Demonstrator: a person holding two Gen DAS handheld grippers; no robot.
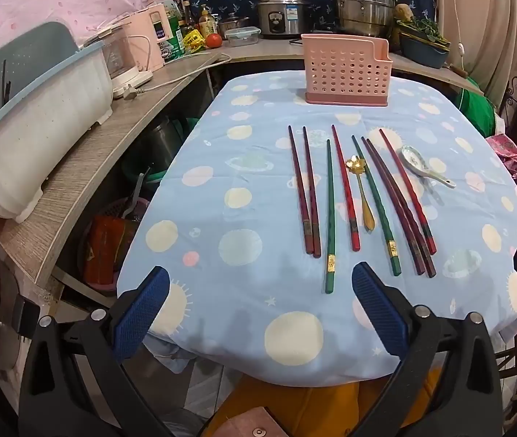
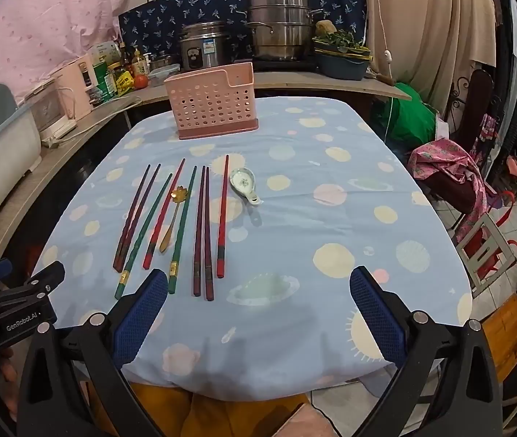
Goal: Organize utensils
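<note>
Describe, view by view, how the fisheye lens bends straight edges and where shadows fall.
Left wrist view: the wooden counter bows into a curve, black vignette fills the corners, and soft shadows fall on the tablecloth ahead of the open left gripper. Right wrist view: the table's edges bulge outward; faint shadows lie near the right gripper.

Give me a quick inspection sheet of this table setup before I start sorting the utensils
Surface: table under a blue spotted cloth.
Job's things: eight chopsticks, gold spoon and ceramic spoon lie flat; pink holder stands beyond them.
Clutter: nothing seen on the table.
Grippers: left gripper and right gripper open, holding nothing.
Cables: white cord and plug on the side counter.
Surroundings: rice cooker, steamer pots, dish rack.
</note>
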